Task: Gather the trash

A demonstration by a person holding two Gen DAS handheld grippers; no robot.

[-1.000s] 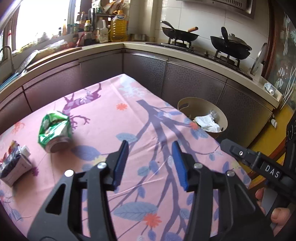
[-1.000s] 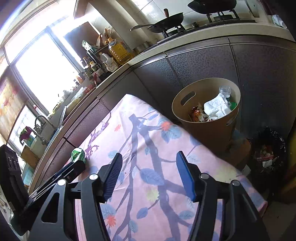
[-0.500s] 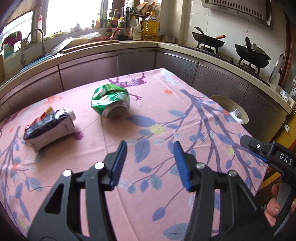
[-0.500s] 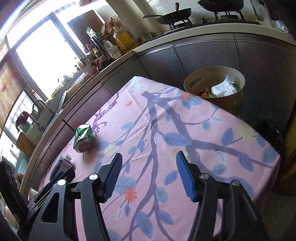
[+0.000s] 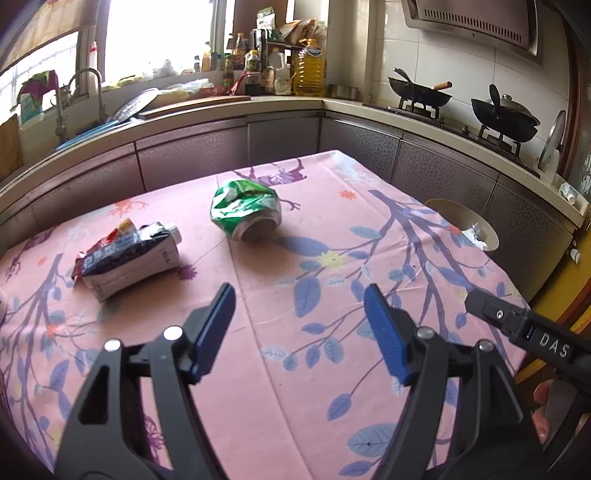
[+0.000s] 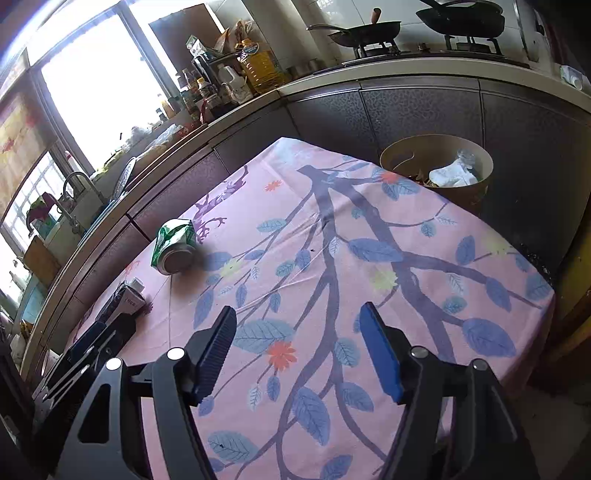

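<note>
Left wrist view: left gripper (image 5: 299,325) spread wide, holding nothing | right gripper (image 6: 297,343) spread wide too | crushed green can (image 5: 245,214) at 11 o'clock on table (image 5: 332,369) | probably light, bent, slippery; best pinched across flat sides

A pink tablecloth (image 5: 332,229) printed with purple branches and blue leaves spreads out under and ahead of the gripper. Beyond its far edge runs a dark-fronted counter (image 5: 192,147). Far ahead and to the left stands a tap (image 5: 86,79) over the sink by a bright window. Straight ahead in the corner is a cluster of bottles, the big yellow oil jug (image 5: 309,72) the tallest among them. Off to the right two black woks (image 5: 421,96) sit on the hob (one with a lid (image 5: 511,105)), beneath a steel extractor hood (image 5: 476,22).
</note>
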